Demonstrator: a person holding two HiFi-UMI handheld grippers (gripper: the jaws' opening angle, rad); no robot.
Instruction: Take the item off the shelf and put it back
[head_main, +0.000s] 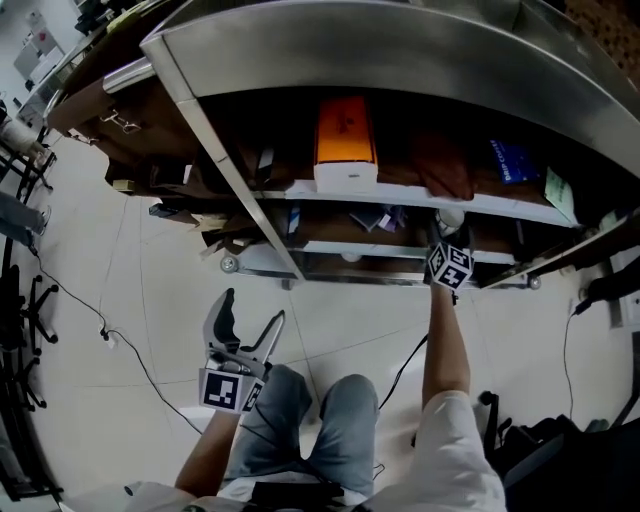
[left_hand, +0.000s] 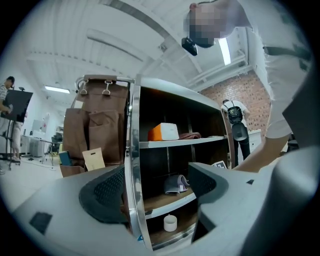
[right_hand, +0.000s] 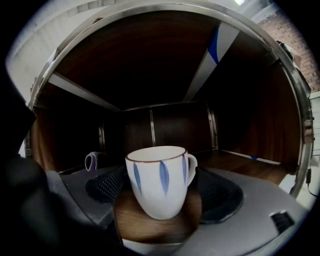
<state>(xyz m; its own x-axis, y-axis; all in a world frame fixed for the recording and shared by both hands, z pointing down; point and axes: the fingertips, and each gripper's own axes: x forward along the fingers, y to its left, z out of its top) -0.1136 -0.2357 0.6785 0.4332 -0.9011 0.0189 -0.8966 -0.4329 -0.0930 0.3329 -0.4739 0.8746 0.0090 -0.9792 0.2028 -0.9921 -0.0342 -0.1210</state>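
A white mug with blue leaf marks and a brown rim stands upright on the wooden middle board of the metal shelf. My right gripper reaches into that shelf, its dark pads lying against both sides of the mug, the handle by the right pad. In the head view the right gripper is stretched forward under the shelf board, with the mug just showing beyond it. My left gripper hangs low over the floor by the person's knee, jaws apart and holding nothing.
An orange-and-white box and a dark red cloth lie on the upper board. A grey cap sits on the middle board, a small white pot below it. Brown bags hang at the shelf's left. A cable crosses the floor.
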